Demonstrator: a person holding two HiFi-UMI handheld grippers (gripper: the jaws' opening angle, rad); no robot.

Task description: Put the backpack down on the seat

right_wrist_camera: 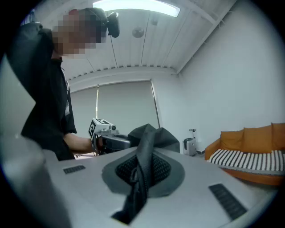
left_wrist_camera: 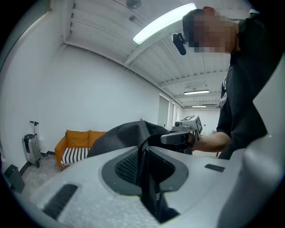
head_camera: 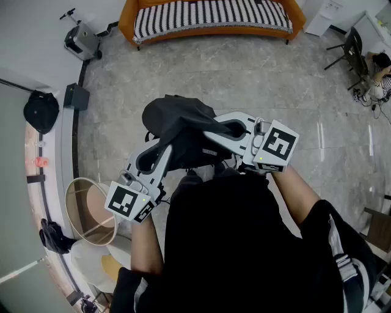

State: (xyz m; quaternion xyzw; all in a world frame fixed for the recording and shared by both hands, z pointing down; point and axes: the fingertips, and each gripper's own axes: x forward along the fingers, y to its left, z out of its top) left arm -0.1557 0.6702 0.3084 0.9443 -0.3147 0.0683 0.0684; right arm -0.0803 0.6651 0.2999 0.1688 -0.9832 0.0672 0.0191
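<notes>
A black backpack [head_camera: 183,125] hangs in the air in front of me, above the stone floor. My left gripper [head_camera: 148,160] is shut on one black strap [left_wrist_camera: 149,196] at the bag's near left. My right gripper [head_camera: 234,129] is shut on another strap [right_wrist_camera: 133,196] at its right. From the left gripper view the bag's body [left_wrist_camera: 120,136] bulges beyond the jaws, and the right gripper [left_wrist_camera: 178,137] shows behind it. The seat, an orange sofa [head_camera: 211,15] with a striped cushion, stands across the room at the far wall, well away from the bag.
A small grey suitcase [head_camera: 82,41] stands left of the sofa. A black box [head_camera: 76,96] and a dark bag [head_camera: 41,111] lie along the left wall. A round tan table [head_camera: 91,211] is near my left. A person sits at a desk [head_camera: 376,70] at the far right.
</notes>
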